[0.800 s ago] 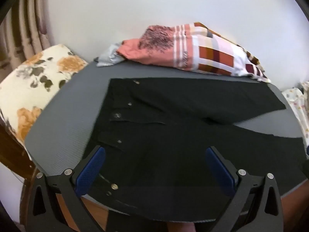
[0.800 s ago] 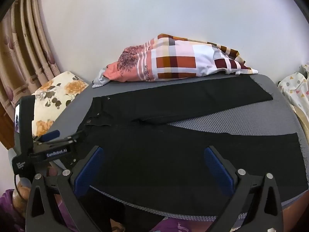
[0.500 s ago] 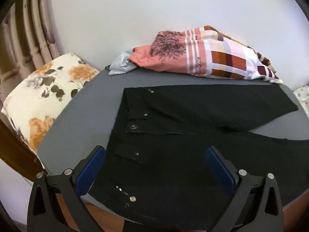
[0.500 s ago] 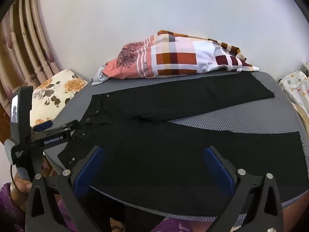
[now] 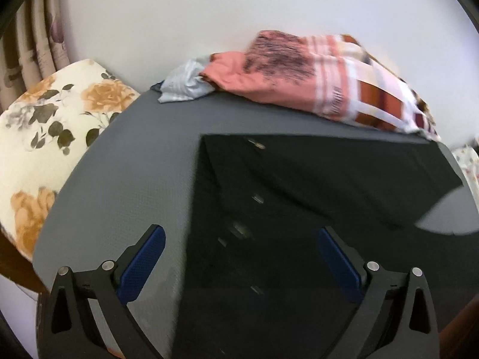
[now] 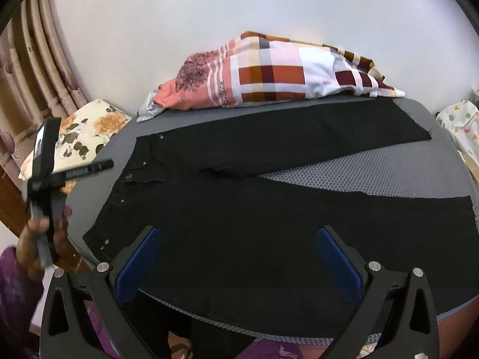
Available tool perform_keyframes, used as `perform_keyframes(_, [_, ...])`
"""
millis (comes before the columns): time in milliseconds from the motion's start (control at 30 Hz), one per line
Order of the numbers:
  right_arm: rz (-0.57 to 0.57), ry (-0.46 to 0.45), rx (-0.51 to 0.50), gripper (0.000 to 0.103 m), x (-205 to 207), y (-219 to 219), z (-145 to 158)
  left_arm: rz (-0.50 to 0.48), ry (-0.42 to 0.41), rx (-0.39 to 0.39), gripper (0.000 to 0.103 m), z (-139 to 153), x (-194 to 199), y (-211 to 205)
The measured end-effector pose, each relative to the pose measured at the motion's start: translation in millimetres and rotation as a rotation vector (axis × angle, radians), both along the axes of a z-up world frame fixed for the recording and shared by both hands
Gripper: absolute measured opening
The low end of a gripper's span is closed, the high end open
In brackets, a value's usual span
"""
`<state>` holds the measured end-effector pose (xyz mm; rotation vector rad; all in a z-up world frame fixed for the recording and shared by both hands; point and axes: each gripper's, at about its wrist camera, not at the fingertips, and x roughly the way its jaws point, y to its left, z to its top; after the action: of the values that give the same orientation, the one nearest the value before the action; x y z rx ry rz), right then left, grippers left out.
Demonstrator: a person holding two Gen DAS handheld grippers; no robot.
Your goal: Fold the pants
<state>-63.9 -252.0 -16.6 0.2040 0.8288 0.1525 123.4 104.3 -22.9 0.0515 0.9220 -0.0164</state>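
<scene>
Black pants (image 6: 269, 209) flat on mat (image 6: 374, 170) | left tool (image 5: 239, 257) wide open, empty | right tool (image 6: 238, 255) wide open, empty

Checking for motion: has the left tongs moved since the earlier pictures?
Yes. In the right wrist view the left tongs have risen and tilted, now crossing the floral cushion.

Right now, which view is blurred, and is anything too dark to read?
Left wrist view: motion blur smears the patterned cloth pile and the rivets on the black pants. Right wrist view: mostly sharp, with the left tool blurred; the pants read as near-featureless black. Both show fisheye bending.
</scene>
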Motion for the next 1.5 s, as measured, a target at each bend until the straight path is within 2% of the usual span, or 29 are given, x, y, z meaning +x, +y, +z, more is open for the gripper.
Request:
perform_keyframes(100, [0.0,0.021,-0.003,0.103,6,1,-6,-0.008,0.046,-0.044,0.095,-14,37,28])
perform_keyframes(167, [-0.004,0.032,-0.008,0.103,10,1,-10,-0.014,0.046,-0.015,0.094,-22,65,41])
perform_keyframes(233, [-0.006,0.049,-0.012,0.103,14,1,-15,-0.039,0.064,-0.005,0.081,-31,92,49])
perform_keyframes(300, [-0.009,0.073,-0.017,0.103,19,2,-21,-0.061,0.102,-0.043,0.066,-43,118,58])
perform_keyframes(367, [-0.013,0.096,-0.023,0.103,24,3,-27,-0.075,0.129,-0.079,0.061,-55,138,67])
perform_keyframes(433, [-0.016,0.11,-0.029,0.103,29,3,-32,-0.104,0.155,-0.143,0.052,-65,158,74])
perform_keyframes(667, [-0.021,0.154,-0.051,0.103,41,7,-44,-0.18,0.217,-0.266,0.051,-88,197,74])
perform_keyframes(733, [-0.019,0.166,-0.056,0.103,44,8,-47,-0.194,0.229,-0.272,0.052,-90,202,74])
perform_keyframes(833, [-0.013,0.178,-0.06,0.103,46,10,-49,-0.208,0.266,-0.356,0.052,-91,210,73])
perform_keyframes(867, [-0.011,0.18,-0.061,0.103,47,11,-49,-0.22,0.267,-0.376,0.052,-90,209,70])
perform_keyframes(967, [-0.004,0.18,-0.067,0.103,48,15,-51,-0.216,0.25,-0.351,0.052,-89,205,61])
perform_keyframes(1067, [0.002,0.182,-0.071,0.103,48,17,-52,-0.179,0.233,-0.359,0.034,-88,200,60])
perform_keyframes(1133, [0.006,0.18,-0.074,0.103,48,18,-52,-0.15,0.178,-0.327,0.018,-79,188,56])
perform_keyframes(1233, [0.022,0.158,-0.068,0.103,53,18,-46,-0.13,0.106,-0.325,0.016,-62,168,53])
perform_keyframes(1333, [0.06,0.112,0.007,0.103,69,15,-32,-0.141,0.02,-0.322,0.016,-35,137,42])
perform_keyframes(1467, [0.107,0.067,0.172,0.097,99,8,-16,-0.2,-0.086,-0.308,0.016,0,87,26])
perform_keyframes(1500, [0.116,0.067,0.245,0.096,112,5,-15,-0.215,-0.112,-0.308,0.016,8,72,22])
